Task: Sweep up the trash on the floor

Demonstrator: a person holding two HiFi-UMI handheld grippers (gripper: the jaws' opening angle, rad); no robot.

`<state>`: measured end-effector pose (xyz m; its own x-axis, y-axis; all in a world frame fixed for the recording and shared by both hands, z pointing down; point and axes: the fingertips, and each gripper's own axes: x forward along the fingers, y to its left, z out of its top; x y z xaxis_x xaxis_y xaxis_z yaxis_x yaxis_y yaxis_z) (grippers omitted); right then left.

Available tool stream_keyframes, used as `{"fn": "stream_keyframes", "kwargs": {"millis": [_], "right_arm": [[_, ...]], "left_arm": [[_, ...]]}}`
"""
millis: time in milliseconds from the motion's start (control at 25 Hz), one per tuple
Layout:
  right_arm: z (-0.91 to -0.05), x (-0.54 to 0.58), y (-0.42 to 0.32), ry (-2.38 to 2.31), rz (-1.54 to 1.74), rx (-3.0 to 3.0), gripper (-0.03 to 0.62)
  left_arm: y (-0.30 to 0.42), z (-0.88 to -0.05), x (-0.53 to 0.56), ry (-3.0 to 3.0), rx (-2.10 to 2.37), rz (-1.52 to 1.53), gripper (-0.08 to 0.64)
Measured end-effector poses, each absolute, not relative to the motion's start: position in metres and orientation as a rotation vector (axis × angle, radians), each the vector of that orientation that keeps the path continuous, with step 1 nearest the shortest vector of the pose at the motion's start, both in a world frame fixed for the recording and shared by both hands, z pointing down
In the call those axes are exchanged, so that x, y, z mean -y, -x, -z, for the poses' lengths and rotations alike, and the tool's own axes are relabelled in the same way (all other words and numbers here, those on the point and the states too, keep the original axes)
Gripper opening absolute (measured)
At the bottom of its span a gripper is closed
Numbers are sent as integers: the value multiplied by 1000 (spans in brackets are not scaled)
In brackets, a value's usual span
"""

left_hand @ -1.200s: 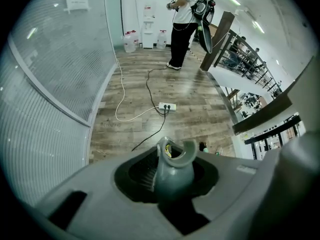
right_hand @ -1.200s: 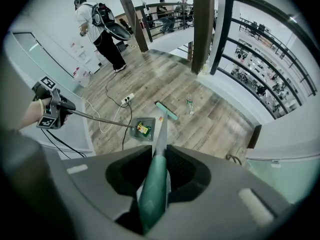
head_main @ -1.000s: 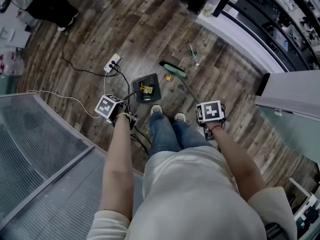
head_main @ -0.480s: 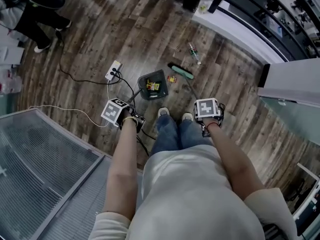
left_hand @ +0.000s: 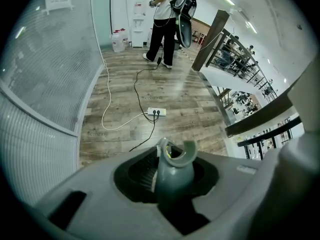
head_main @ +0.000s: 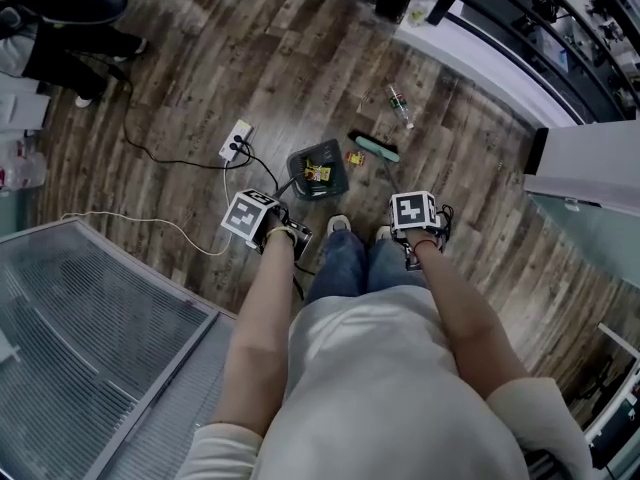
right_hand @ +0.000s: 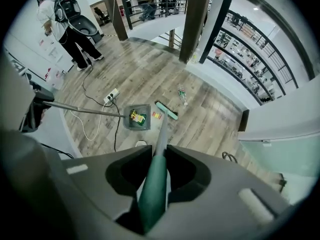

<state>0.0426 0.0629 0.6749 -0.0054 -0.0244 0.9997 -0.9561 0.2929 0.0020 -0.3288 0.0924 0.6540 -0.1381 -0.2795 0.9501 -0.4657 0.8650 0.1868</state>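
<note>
A small bright wrapper (head_main: 355,157) lies on the wood floor (head_main: 200,78) between the dustpan (head_main: 303,160), which holds yellow and green scraps (head_main: 320,174), and the broom head (head_main: 375,147). A bottle (head_main: 400,100) lies farther out, well apart from both. The left claw (left_hand: 171,178) is clamped on the grey dustpan handle (left_hand: 175,156) and the right claw (right_hand: 152,184) on the green broom handle (right_hand: 161,134). I judge the sweeping partly done, with the wrapper and the bottle left to gather.
</note>
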Motion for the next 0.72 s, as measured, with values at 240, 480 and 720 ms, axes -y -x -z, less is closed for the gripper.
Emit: {"fn": "stream_keyframes", "kwargs": {"millis": [240,480,720], "right_arm": [[-679,-71,-20,-939,-995,1380,98],[-677,-83,-1,-890,-1078,1425,98],[-669,-95,12,-876,-1151,1433,98]], "left_arm": [[329,-654,-73,-586,1725,-205,93],[328,-655,-66,-574,1725,-206,94],[325,-655,-61,-567,1725,-208,95]]}}
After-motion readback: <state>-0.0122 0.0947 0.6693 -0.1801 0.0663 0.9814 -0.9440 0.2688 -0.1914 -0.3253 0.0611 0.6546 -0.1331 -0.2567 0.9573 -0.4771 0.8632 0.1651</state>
